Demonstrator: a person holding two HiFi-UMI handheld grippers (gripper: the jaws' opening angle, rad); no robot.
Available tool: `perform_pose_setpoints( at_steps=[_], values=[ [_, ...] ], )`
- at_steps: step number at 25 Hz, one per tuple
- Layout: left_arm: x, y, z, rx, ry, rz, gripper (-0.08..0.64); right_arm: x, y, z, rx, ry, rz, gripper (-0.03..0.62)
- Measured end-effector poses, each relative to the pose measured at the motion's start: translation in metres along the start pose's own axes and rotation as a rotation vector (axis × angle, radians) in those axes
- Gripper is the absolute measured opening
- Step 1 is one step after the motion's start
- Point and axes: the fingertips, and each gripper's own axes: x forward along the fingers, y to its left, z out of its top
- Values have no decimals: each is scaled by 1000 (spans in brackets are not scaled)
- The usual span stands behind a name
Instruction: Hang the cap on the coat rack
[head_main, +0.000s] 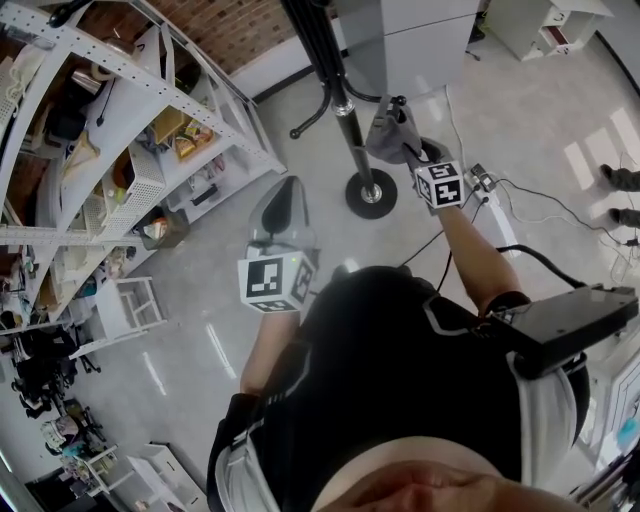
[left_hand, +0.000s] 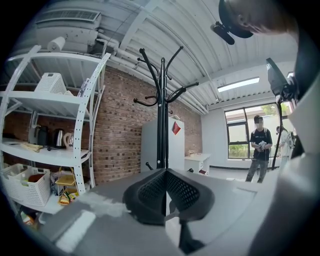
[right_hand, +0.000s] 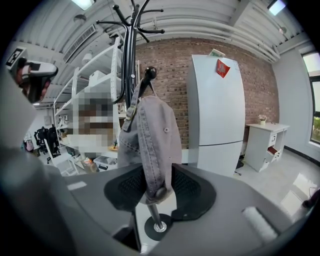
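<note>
A grey denim cap (right_hand: 150, 135) hangs by its back strap from a knobbed hook (right_hand: 149, 73) of the black coat rack (right_hand: 131, 50). My right gripper (right_hand: 159, 187) stands open, its two black pads on either side of the cap's lower edge. From the head view the cap (head_main: 392, 135) shows next to the rack's pole (head_main: 345, 110), above the round base (head_main: 371, 193), with the right gripper (head_main: 398, 125) at it. My left gripper (head_main: 283, 195) hovers lower and to the left, shut and empty. In the left gripper view the gripper (left_hand: 165, 197) points at the coat rack (left_hand: 162, 115), well short of it.
White shelving (head_main: 130, 150) full of baskets and goods lines the left side. A tall white cabinet (right_hand: 217, 105) and a white desk (right_hand: 262, 142) stand against the brick wall behind the rack. Cables (head_main: 530, 200) run over the floor at right. A person (left_hand: 260, 147) stands by the window.
</note>
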Motion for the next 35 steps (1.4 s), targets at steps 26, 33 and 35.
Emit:
perform_pose_setpoints(
  at_steps=[26, 33, 35],
  values=[
    [-4, 3, -10, -33, -22, -186, 17, -124, 71, 115, 15, -296, -71, 162],
    [-6, -4, -6, -53, -67, -250, 18, -158, 106, 145, 6, -355, -41, 21],
    [-6, -7, -8, -63, -69, -263, 18, -166, 112, 151, 1, -358, -36, 17]
  ],
)
